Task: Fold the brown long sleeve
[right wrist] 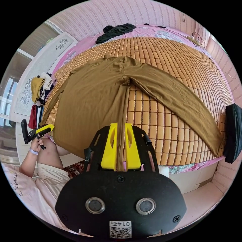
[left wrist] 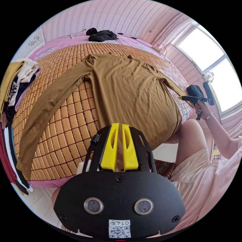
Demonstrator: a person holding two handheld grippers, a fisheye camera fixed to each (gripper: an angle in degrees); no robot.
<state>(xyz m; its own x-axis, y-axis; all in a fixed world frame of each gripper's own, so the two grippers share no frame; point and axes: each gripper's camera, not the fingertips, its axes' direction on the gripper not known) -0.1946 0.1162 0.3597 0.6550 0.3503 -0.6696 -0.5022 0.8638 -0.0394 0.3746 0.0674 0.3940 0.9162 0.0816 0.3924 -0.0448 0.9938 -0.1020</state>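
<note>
A: Where is the brown long sleeve shirt (left wrist: 126,93)?
B: Spread flat on a bamboo-tile mat (left wrist: 65,126) that covers the bed, collar toward the far wall, hem hanging a little over the near edge. Both sleeves are stretched out to the sides.

A: Left gripper (left wrist: 120,145)?
B: Yellow jaws nearly together, a thin gap between them, over the hem. Whether cloth is pinched there, I cannot tell. In the right gripper view it shows at the shirt's far side edge, held in a hand (right wrist: 37,143).

A: Right gripper (right wrist: 120,146)?
B: Jaws close together with the shirt's side edge running as a thin brown strip up between them; both jaws appear to press on it.

A: Surroundings?
B: Dark clothes (right wrist: 114,30) lie at the far end of the bed on a pink sheet (right wrist: 151,30). A stack of folded clothes (right wrist: 41,88) sits at one side of the mat, a black garment (right wrist: 233,131) at the other. The person's bare knee (left wrist: 194,138) is against the bed's near edge
</note>
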